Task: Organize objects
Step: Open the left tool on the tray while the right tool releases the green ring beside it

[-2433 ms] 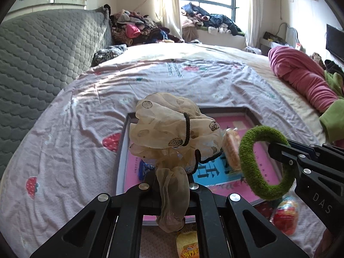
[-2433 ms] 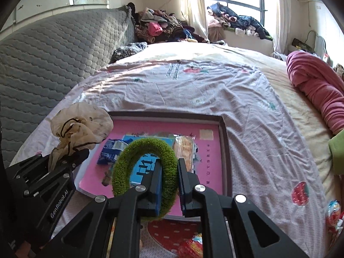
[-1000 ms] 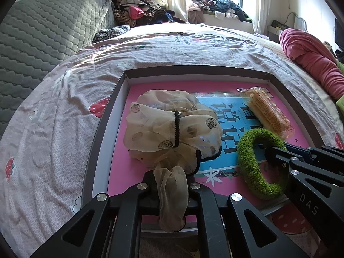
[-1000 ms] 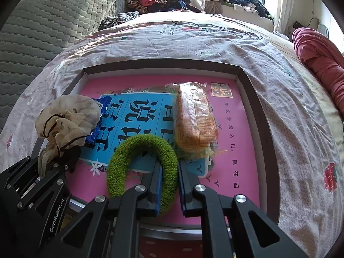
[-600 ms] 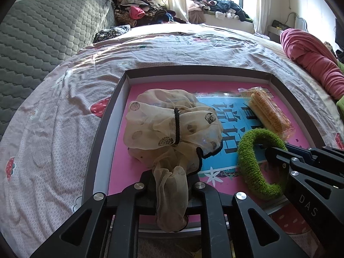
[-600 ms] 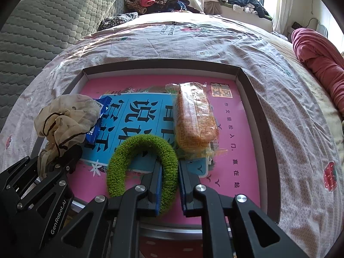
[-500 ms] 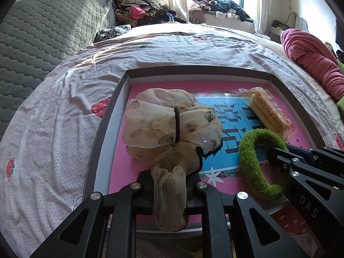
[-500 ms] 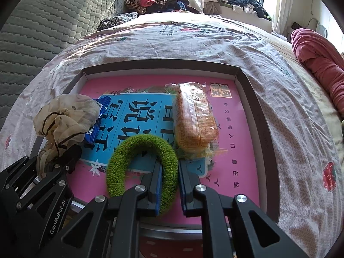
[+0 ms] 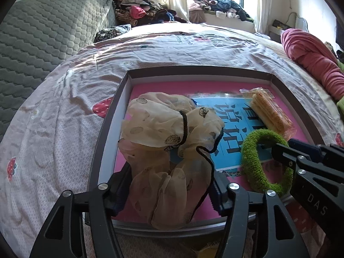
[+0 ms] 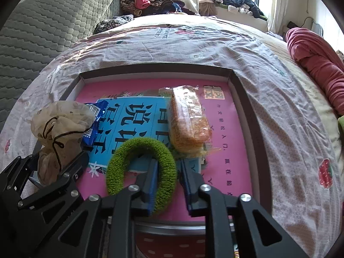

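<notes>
A shallow grey box lid (image 9: 114, 107) (image 10: 245, 99) with a pink and blue printed bottom lies on the bed. My left gripper (image 9: 169, 187) is open, its jaws spread wide either side of a beige spotted fabric pouch (image 9: 169, 137) (image 10: 58, 129) that rests in the lid's near left corner. My right gripper (image 10: 168, 169) has its jaws slightly parted around a green fuzzy hair ring (image 10: 142, 163) (image 9: 262, 161), which lies low over the lid's near edge. A wrapped orange cracker pack (image 10: 187, 124) (image 9: 271, 111) lies in the lid.
A blue snack wrapper (image 10: 94, 122) lies by the pouch. The bedsheet (image 9: 53, 129) surrounds the lid. A grey quilted headboard (image 9: 38, 38) stands left, a rolled pink blanket (image 10: 316, 64) right, piled clothes (image 9: 139, 10) at the back.
My left gripper's jaws have opened wide and let go of the pouch. My right gripper's jaws have parted a little around the green ring. Earlier, both lowered their items into the lid.
</notes>
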`<move>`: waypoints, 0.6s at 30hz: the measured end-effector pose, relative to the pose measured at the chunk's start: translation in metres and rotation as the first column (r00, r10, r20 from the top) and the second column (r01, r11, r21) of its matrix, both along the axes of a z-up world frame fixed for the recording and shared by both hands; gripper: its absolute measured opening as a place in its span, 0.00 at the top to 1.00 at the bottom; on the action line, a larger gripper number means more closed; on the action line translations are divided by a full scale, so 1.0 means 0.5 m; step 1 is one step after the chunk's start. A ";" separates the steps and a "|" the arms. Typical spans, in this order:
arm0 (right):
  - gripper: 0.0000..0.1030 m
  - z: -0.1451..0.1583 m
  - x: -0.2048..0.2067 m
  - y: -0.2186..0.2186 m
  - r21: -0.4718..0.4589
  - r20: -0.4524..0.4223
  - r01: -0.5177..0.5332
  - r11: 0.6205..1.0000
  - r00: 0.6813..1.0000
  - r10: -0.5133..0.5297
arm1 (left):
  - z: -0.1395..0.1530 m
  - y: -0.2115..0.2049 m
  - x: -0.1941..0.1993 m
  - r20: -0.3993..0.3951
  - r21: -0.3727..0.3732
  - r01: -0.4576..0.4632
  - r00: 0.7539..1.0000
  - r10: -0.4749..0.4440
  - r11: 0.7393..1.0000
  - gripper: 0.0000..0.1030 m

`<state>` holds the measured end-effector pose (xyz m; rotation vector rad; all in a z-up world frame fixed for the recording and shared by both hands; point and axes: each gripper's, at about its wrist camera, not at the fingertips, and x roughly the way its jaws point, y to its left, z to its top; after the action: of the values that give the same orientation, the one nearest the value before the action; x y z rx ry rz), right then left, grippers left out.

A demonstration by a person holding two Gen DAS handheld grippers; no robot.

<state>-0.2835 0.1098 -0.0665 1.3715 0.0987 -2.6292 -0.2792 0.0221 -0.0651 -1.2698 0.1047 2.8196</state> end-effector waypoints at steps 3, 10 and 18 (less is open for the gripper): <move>0.64 0.011 0.004 0.002 -0.004 -0.011 0.002 1.000 1.000 -0.002 | 0.008 -0.003 0.005 -0.001 0.012 0.010 1.000 -0.010 1.000 0.31; 0.47 0.044 0.018 0.010 -0.028 -0.035 -0.001 1.000 0.999 0.000 | 0.035 -0.013 0.007 0.025 0.057 0.035 0.999 -0.037 0.998 0.26; 0.44 0.061 0.027 0.028 -0.047 -0.040 0.008 0.999 0.999 -0.009 | 0.047 -0.016 0.009 0.057 0.069 0.041 0.997 -0.045 0.997 0.25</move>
<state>-0.2701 0.1238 -0.0359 1.3071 0.0357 -2.6490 -0.2746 0.0142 -0.0414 -1.3183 0.0331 2.7227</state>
